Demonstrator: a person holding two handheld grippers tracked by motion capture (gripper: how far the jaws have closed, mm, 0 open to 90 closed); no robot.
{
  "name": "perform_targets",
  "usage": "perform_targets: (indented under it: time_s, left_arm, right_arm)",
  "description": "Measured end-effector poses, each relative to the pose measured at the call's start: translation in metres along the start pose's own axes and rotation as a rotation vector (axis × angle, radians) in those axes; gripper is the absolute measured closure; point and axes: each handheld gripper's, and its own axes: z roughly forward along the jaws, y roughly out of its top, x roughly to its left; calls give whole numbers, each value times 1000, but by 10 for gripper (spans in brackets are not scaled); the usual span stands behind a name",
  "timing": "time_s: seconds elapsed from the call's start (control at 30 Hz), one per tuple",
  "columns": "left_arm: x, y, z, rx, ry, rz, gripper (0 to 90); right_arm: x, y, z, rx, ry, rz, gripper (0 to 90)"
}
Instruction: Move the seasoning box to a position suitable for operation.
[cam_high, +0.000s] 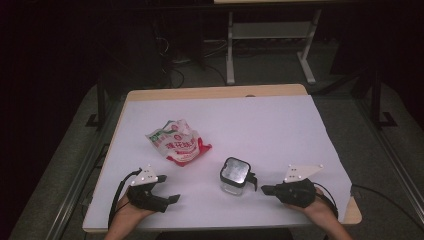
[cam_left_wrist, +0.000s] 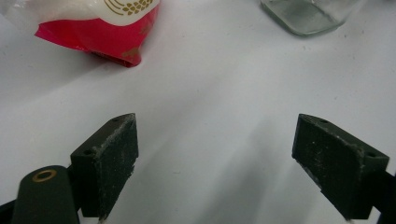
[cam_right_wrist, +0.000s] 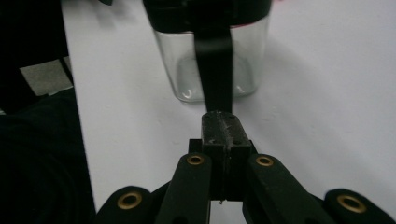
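Note:
A square clear glass jar (cam_high: 234, 176) with a black lid stands on the white table top (cam_high: 270, 125), near the front and right of the middle. A black clasp (cam_right_wrist: 215, 70) hangs down its side. My right gripper (cam_high: 263, 189) lies low to the right of the jar, pointing at it. In the right gripper view its jaws (cam_right_wrist: 219, 122) are shut together, with their tip right at the clasp's lower end; I cannot tell if they touch it. My left gripper (cam_high: 169, 188) rests at the front left, open and empty (cam_left_wrist: 215, 154). A crumpled red, white and green snack bag (cam_high: 177, 141) lies beyond it.
The bag's red corner (cam_left_wrist: 102, 32) and the jar's base (cam_left_wrist: 308, 16) sit at the top of the left gripper view. The table's wooden rim (cam_high: 215, 92) frames the white sheet. A white table frame (cam_high: 270, 35) stands on the floor behind.

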Motion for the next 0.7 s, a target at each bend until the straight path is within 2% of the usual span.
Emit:
perform_targets:
  time_s: [0.13,0.23,0.7]
  left_arm:
    - [-1,0,1,-1,-3,-1,142]
    - [-2,1,1,7,-5,4,142]
    - [-5,2,2,8,-15,14,142]
  right_arm:
    - [6,2,5,-10,46,0,898]
    - [12,7,15,-5,62,-23,898]
    - [5,9,23,10,49,-12,899]
